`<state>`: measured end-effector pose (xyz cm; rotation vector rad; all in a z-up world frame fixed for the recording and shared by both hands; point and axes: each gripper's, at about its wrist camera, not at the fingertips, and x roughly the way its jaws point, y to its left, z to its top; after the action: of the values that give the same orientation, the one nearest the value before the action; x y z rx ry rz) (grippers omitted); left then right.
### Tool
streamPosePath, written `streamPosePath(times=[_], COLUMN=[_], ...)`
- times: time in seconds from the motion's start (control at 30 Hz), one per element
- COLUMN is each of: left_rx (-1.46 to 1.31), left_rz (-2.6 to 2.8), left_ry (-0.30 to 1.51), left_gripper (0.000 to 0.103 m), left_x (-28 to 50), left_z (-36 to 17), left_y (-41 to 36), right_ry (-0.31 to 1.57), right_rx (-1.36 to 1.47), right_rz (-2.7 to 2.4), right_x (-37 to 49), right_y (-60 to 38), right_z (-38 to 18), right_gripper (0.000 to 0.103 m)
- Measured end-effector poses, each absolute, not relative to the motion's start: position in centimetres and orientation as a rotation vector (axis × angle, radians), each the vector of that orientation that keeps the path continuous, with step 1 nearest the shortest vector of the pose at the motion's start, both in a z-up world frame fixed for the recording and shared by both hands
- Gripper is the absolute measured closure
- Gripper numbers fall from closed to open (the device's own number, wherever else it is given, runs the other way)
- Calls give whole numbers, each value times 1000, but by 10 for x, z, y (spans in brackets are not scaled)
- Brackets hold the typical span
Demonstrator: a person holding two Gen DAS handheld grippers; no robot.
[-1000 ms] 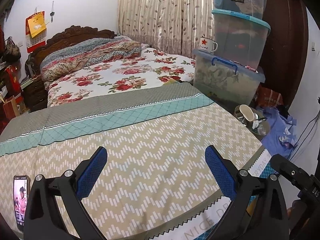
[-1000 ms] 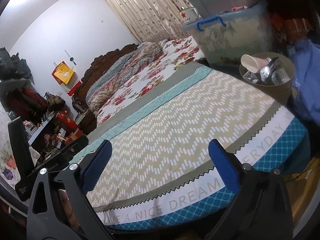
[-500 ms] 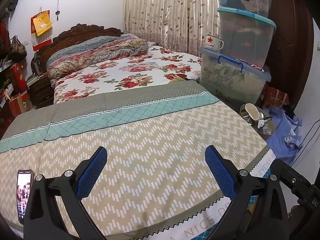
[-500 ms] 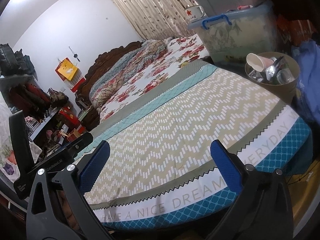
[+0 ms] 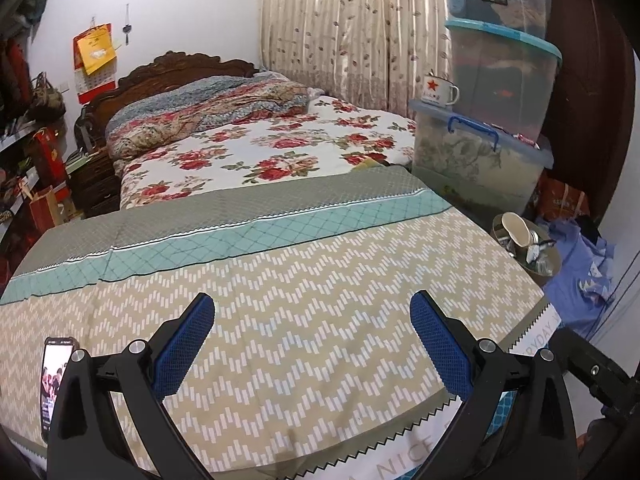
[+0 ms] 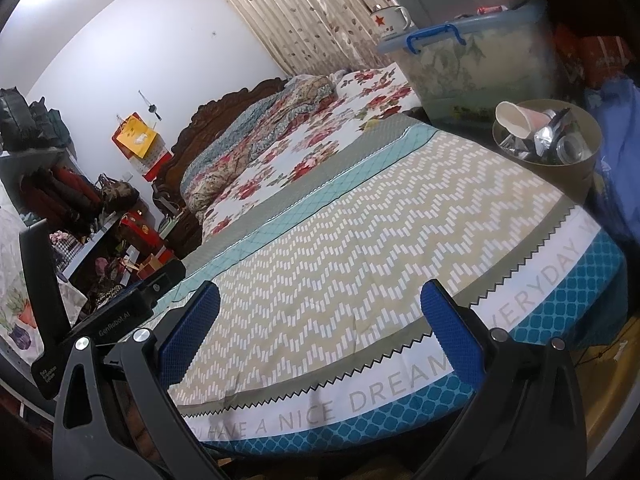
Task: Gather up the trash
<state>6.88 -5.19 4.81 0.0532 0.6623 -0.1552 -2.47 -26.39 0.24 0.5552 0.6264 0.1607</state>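
Both cameras have pulled back and up a bit over the last second, so more of the bed shows now. Size-wise it's the bed first, its zigzag cover bare of trash as far as I can tell, only a phone near the left edge. Then the stacked storage bins, then the trash can just beside the bed's far right corner, already holding a paper cup and foil wrappers. Looks basically done to me. Left hand-held gripper and right hand-held gripper are both spread wide, holding nothing, with plenty of open room over the cover.
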Motion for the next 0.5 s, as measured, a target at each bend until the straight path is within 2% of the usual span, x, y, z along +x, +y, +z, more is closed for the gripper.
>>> streamPosePath(times=[0.5], left_rx=[163], left_rz=[-86], left_ry=[641], left_gripper=[9], left_x=[64], left_z=[49], left_y=[-43], right_ry=[644], right_rx=[536], right_rz=[178], right_x=[-22], right_y=[-251], right_z=[3], right_gripper=[4])
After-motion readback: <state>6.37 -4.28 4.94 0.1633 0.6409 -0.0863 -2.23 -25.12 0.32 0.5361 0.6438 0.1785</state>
